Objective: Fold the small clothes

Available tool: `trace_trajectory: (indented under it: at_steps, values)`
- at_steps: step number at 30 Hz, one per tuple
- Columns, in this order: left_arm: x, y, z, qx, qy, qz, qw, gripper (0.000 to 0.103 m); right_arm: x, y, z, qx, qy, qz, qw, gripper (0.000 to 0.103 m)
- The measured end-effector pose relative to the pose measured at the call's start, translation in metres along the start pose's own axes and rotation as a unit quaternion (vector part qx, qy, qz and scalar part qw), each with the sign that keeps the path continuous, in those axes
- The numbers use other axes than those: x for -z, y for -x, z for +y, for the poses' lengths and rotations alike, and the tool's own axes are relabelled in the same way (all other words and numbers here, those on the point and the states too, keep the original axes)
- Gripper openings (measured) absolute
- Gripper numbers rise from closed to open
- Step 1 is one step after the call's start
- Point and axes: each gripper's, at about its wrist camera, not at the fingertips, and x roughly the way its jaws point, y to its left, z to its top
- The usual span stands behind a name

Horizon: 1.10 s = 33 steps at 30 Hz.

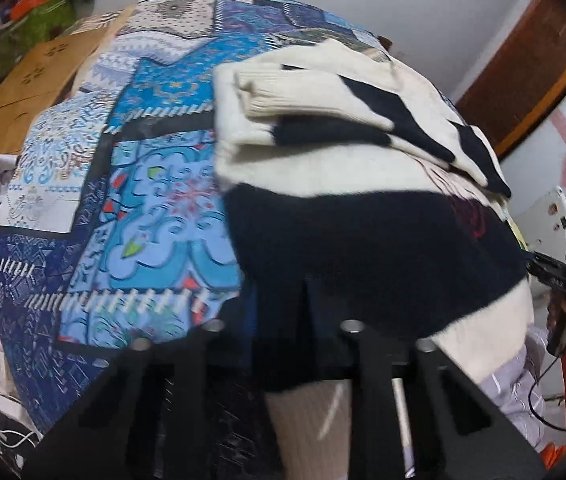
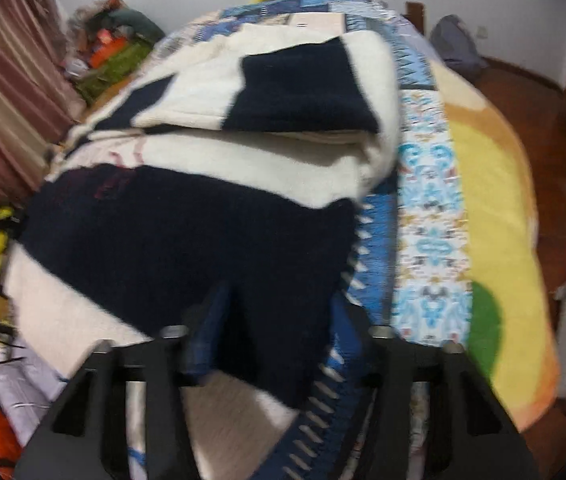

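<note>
The sweater (image 1: 363,184) lies on the patterned blanket (image 1: 115,200). The left gripper (image 1: 307,312) is clamped on its near hem. The right gripper (image 2: 279,320) also grips that hem, pinching the dark band.

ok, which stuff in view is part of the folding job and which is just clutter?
Job:
- cream and navy sweater, sleeves folded over its body
- left tongs and right tongs, both at its near hem

Lying about:
- blue patchwork quilt underneath
- cardboard box
- yellow blanket
- striped curtain
</note>
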Motion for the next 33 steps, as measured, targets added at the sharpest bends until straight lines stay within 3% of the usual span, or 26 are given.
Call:
trace_trajectory:
  at_steps: [1,2,4,8,13,17,20,25,29,32,33]
  values:
    - [-0.001,0.000,-0.002,0.002,-0.003,0.002,1.0000,0.010,0.000,0.001,0.004,0.005,0.011,-0.007,1.000,0.016]
    - [-0.002,0.002,-0.005,0.001,-0.009,0.004,0.9999,0.009,0.001,0.002,0.007,0.008,0.019,-0.008,1.000,0.011]
    - [-0.009,0.008,-0.011,-0.008,-0.030,0.001,0.9995,0.008,-0.002,0.005,0.011,0.010,0.036,-0.006,0.999,0.008]
    - [-0.037,0.029,-0.019,-0.004,-0.049,-0.031,0.9983,0.008,-0.028,0.023,0.021,0.013,0.071,-0.033,0.997,0.007]
    - [-0.092,0.041,-0.028,-0.003,-0.058,-0.075,0.9955,0.007,-0.086,0.038,0.030,0.013,0.089,-0.095,0.991,0.007]
    - [-0.136,0.025,-0.022,-0.014,-0.043,-0.088,0.9950,0.007,-0.126,0.015,0.022,0.036,0.085,-0.107,0.990,0.007]
    - [-0.154,-0.012,-0.002,-0.042,-0.018,-0.068,0.9967,0.007,-0.140,-0.018,0.009,0.061,0.072,-0.088,0.992,0.007]
    - [-0.143,-0.064,0.026,-0.038,0.012,-0.014,0.9991,0.008,-0.133,-0.047,-0.009,0.056,0.052,-0.046,0.996,0.007]
    - [-0.135,-0.047,0.021,-0.033,-0.006,-0.031,0.9990,0.012,-0.126,-0.030,-0.010,0.047,0.046,-0.055,0.996,0.011]
    - [-0.130,-0.032,0.016,-0.033,-0.021,-0.032,0.9987,0.019,-0.125,-0.013,-0.005,0.042,0.047,-0.053,0.997,0.020]
    - [-0.127,-0.027,0.015,-0.030,-0.023,-0.032,0.9988,0.026,-0.122,-0.007,-0.003,0.039,0.050,-0.057,0.996,0.027]
